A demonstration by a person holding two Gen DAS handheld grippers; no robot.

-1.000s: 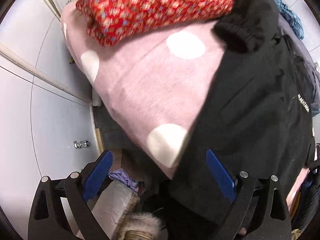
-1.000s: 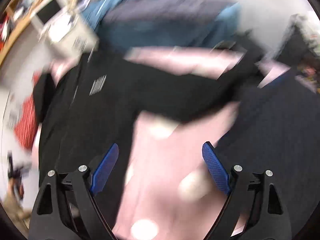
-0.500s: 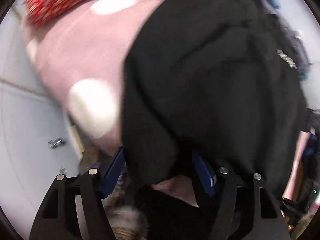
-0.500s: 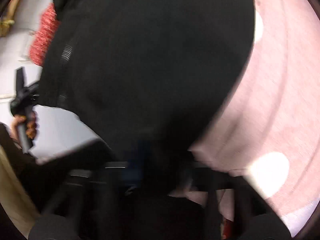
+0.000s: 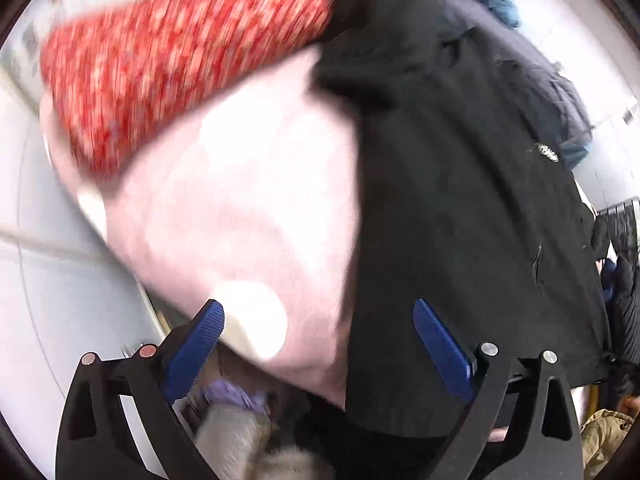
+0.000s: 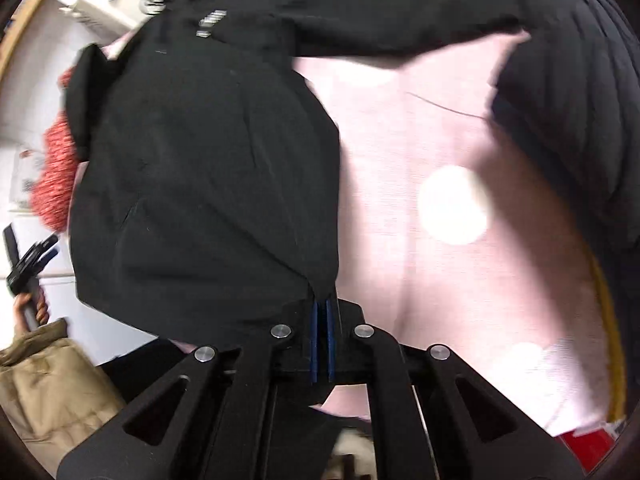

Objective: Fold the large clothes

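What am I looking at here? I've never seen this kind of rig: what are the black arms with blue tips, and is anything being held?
There is no robot. A person holds a two-finger gripper in each hand, and each picture comes from a fisheye camera on one gripper, looking along its fingers.

In the left view, the left gripper is open: its blue pads stand wide apart and hold nothing. Beyond it lies a black jacket on a pink sheet with white dots, with a red flowered cloth at the far end.

In the right view, the right gripper is shut, its pads pressed together on the jacket's edge. At the left edge, the person's hand grips the other gripper's handle.
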